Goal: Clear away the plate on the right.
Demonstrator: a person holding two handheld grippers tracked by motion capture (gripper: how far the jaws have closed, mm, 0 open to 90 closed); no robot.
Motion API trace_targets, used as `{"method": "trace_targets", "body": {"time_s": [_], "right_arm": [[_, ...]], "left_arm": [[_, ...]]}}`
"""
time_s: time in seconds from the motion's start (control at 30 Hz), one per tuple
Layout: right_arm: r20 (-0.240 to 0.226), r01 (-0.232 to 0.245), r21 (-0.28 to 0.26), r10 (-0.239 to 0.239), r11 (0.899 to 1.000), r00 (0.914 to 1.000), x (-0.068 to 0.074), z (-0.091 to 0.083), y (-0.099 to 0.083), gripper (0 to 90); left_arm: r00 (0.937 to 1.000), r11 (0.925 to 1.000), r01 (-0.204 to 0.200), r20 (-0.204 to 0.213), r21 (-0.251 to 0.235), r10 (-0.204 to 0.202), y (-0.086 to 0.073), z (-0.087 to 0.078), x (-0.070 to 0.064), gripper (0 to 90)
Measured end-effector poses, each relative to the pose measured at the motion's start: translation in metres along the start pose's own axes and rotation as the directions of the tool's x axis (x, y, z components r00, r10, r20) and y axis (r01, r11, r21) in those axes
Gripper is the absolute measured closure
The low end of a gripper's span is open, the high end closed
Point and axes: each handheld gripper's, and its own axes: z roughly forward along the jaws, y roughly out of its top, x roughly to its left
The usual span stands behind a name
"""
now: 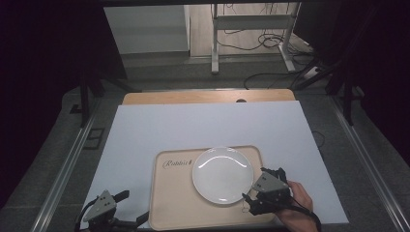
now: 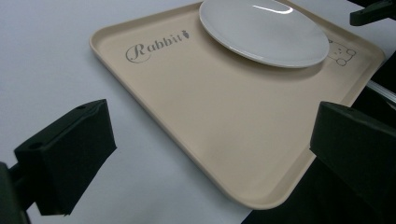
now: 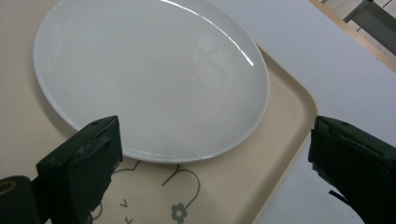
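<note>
Flat on tray (image 1: 174, 193), round plate (image 1: 222, 175), axisless

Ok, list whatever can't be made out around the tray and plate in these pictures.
- The drawing printed on the tray: the plate covers its top in the right gripper view, and the bottom edge cuts it off.
- Tray's near right corner, high view: hidden behind the right gripper.
- Left gripper, high view: the bottom edge cuts off its rear and the hand.
</note>
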Motion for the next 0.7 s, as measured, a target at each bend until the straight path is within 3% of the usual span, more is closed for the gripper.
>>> {"method": "trace_targets", "body": {"time_s": [0.7], "right_arm": [[-0.004, -0.113, -0.014, 0.113, 0.994, 0.9936, -0.018, -0.009, -0.010, 1.9]], "left_arm": [[1.0000, 1.0000, 0.000, 0.000, 0.000, 0.000, 0.000, 0.000, 0.000, 0.0]]}}
